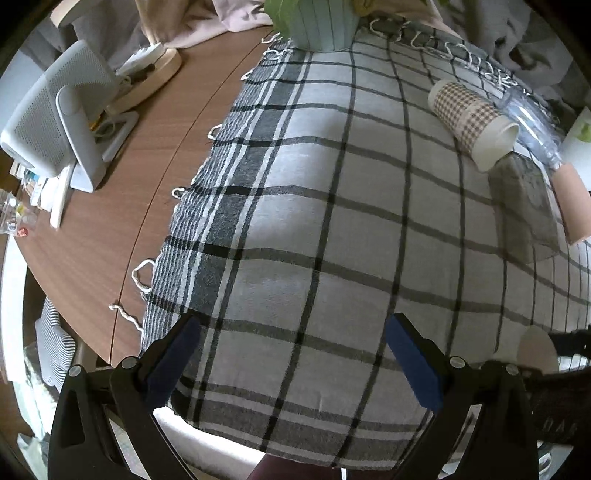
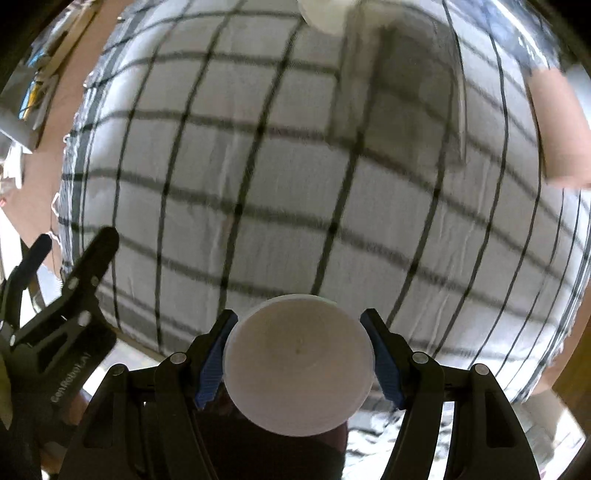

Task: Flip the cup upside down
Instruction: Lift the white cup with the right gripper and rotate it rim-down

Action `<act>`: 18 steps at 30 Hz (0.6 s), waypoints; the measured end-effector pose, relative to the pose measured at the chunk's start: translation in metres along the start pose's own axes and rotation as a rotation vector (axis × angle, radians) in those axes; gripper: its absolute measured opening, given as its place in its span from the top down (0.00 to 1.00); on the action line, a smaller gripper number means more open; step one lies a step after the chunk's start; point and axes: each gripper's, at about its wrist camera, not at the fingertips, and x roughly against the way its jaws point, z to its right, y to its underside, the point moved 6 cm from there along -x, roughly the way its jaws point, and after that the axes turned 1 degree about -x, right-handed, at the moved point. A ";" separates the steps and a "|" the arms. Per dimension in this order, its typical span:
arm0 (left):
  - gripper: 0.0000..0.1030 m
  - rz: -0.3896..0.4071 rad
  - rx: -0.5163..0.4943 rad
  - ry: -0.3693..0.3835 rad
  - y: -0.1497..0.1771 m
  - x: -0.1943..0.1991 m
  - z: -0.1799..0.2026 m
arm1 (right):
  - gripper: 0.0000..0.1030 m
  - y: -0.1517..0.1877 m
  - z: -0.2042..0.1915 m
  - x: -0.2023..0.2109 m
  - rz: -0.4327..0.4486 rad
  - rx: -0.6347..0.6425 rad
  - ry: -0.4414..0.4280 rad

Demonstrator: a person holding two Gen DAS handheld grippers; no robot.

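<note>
My right gripper (image 2: 299, 354) is shut on a white cup (image 2: 299, 365), held above the near edge of the checked cloth (image 2: 280, 177). The cup's round flat end faces the camera; I cannot tell if it is the base or the mouth. The same cup shows partly at the lower right of the left wrist view (image 1: 537, 349). My left gripper (image 1: 293, 354) is open and empty, low over the cloth's near edge (image 1: 295, 229). It appears at the lower left of the right wrist view (image 2: 74, 258).
A checked-pattern cup (image 1: 474, 123) lies on its side at the far right of the cloth, beside a clear bottle (image 1: 535, 129), a pink cup (image 1: 570, 206) and a grey block (image 1: 524, 206). A pale green pot (image 1: 321, 26) stands at the back. A white device (image 1: 55, 122) stands on the wooden table (image 1: 122, 206) at left.
</note>
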 end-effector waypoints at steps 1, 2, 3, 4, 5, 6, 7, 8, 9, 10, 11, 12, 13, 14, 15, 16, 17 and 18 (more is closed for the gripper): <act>0.01 -0.002 0.001 0.002 0.000 -0.001 0.000 | 0.34 -0.004 -0.001 0.000 0.008 0.000 0.002; 0.01 -0.001 0.002 0.003 -0.001 -0.001 0.000 | 0.34 -0.009 -0.002 0.001 0.012 -0.002 0.001; 0.01 0.001 0.005 0.000 -0.003 -0.001 -0.001 | 0.34 -0.013 -0.003 0.000 0.016 -0.002 0.002; 0.01 0.002 0.006 -0.002 -0.005 -0.002 -0.001 | 0.34 -0.017 -0.003 0.000 0.024 -0.001 0.004; 0.01 -0.002 0.005 0.001 -0.006 -0.002 0.000 | 0.34 -0.020 -0.004 -0.001 0.028 0.001 0.005; 0.01 -0.003 0.006 0.001 -0.007 -0.002 0.001 | 0.34 -0.024 -0.004 -0.002 0.031 0.001 0.006; 0.01 -0.004 0.009 0.000 -0.008 -0.002 0.001 | 0.34 -0.028 -0.005 -0.002 0.033 -0.001 0.006; 0.01 -0.004 0.012 0.000 -0.009 -0.002 0.001 | 0.34 -0.030 -0.005 -0.003 0.035 -0.004 0.007; 0.01 -0.003 0.013 -0.002 -0.009 -0.002 0.001 | 0.34 -0.033 -0.006 -0.005 0.038 -0.006 0.010; 0.01 -0.002 0.013 -0.005 -0.010 -0.002 0.000 | 0.34 -0.038 -0.006 -0.006 0.039 -0.005 0.010; 0.01 -0.002 0.011 -0.007 -0.011 -0.003 0.000 | 0.34 -0.041 -0.008 -0.008 0.037 -0.005 0.013; 0.01 -0.003 0.009 -0.011 -0.012 -0.003 -0.001 | 0.34 -0.043 -0.009 -0.010 0.035 -0.007 0.013; 0.01 -0.004 0.010 -0.015 -0.012 -0.003 -0.001 | 0.34 -0.045 -0.009 -0.012 0.034 -0.008 0.011; 0.01 -0.004 0.011 -0.015 -0.012 -0.004 -0.001 | 0.34 -0.045 -0.010 -0.014 0.034 -0.010 0.010; 0.01 -0.006 0.010 -0.017 -0.012 -0.004 0.000 | 0.34 -0.049 -0.013 -0.017 0.035 -0.011 0.009; 0.01 -0.008 0.008 -0.020 -0.012 -0.005 0.000 | 0.34 -0.052 -0.014 -0.018 0.037 -0.010 0.008; 0.01 -0.010 0.006 -0.019 -0.013 -0.005 0.001 | 0.34 -0.052 -0.015 -0.020 0.038 -0.011 0.006; 0.01 -0.010 0.004 -0.022 -0.013 -0.005 0.001 | 0.34 -0.053 -0.015 -0.022 0.040 -0.012 0.005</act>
